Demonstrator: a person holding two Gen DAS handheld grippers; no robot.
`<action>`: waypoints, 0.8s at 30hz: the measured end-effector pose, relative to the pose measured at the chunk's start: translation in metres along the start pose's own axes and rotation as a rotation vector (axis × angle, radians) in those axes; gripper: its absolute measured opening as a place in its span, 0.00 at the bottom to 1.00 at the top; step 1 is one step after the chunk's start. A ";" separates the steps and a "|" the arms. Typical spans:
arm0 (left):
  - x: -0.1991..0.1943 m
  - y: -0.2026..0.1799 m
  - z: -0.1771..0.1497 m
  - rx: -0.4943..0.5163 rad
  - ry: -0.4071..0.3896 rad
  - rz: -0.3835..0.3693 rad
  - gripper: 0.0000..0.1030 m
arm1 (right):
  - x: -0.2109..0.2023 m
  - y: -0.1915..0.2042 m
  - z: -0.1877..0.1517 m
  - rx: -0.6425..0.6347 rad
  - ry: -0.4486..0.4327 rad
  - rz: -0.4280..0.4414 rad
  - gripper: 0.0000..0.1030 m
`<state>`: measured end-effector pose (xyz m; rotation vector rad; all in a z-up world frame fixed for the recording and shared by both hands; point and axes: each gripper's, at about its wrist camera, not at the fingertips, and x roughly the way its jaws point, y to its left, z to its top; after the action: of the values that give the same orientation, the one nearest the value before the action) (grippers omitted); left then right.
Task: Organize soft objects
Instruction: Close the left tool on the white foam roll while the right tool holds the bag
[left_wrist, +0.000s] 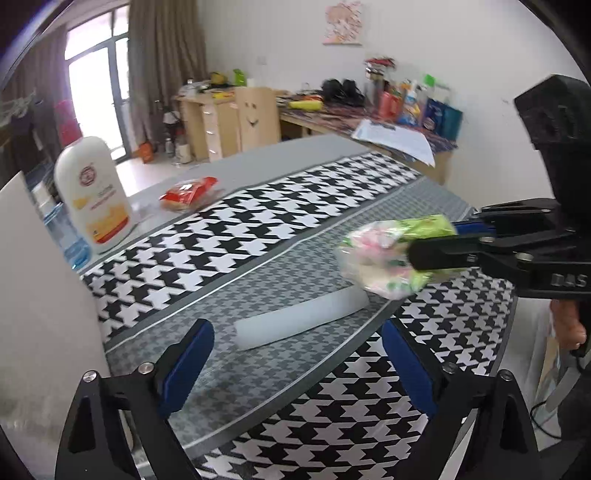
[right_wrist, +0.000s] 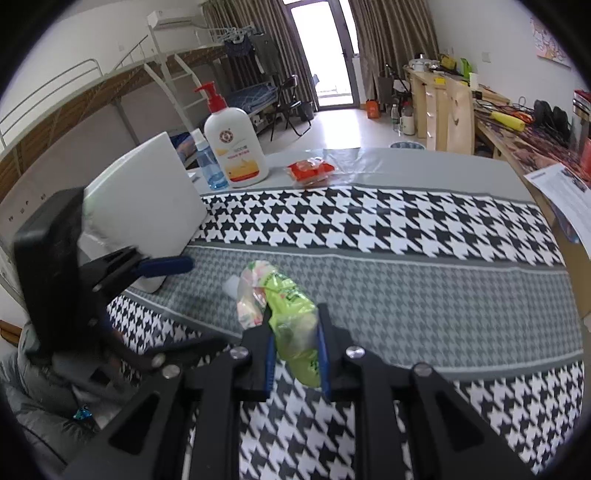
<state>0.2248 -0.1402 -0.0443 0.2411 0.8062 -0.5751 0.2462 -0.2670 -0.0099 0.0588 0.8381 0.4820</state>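
The houndstooth-covered tabletop (left_wrist: 314, 206) is spread beneath both claws. A white foam roll (left_wrist: 301, 323) is seen lying just ahead of the left claw (left_wrist: 295, 363), whose jaws are spread wide and empty. A green snack packet (right_wrist: 291, 317) is clamped in the right claw (right_wrist: 295, 352), lifted clear of the cloth.

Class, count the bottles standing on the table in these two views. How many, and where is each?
2. The white pump bottle stands at the table's far edge, left of the red packet. The small clear blue bottle stands close beside its left. Others could be hidden behind the white board.
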 end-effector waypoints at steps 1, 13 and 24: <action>0.002 -0.001 0.001 0.017 0.010 -0.004 0.88 | -0.003 0.000 -0.003 0.001 -0.005 0.002 0.22; 0.026 -0.012 0.008 0.252 0.108 -0.167 0.74 | -0.047 -0.005 -0.048 0.049 -0.060 0.012 0.22; 0.058 -0.007 0.015 0.295 0.165 -0.109 0.54 | -0.059 -0.010 -0.066 0.086 -0.067 -0.004 0.22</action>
<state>0.2621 -0.1752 -0.0769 0.5229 0.8966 -0.7856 0.1688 -0.3105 -0.0156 0.1518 0.7933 0.4378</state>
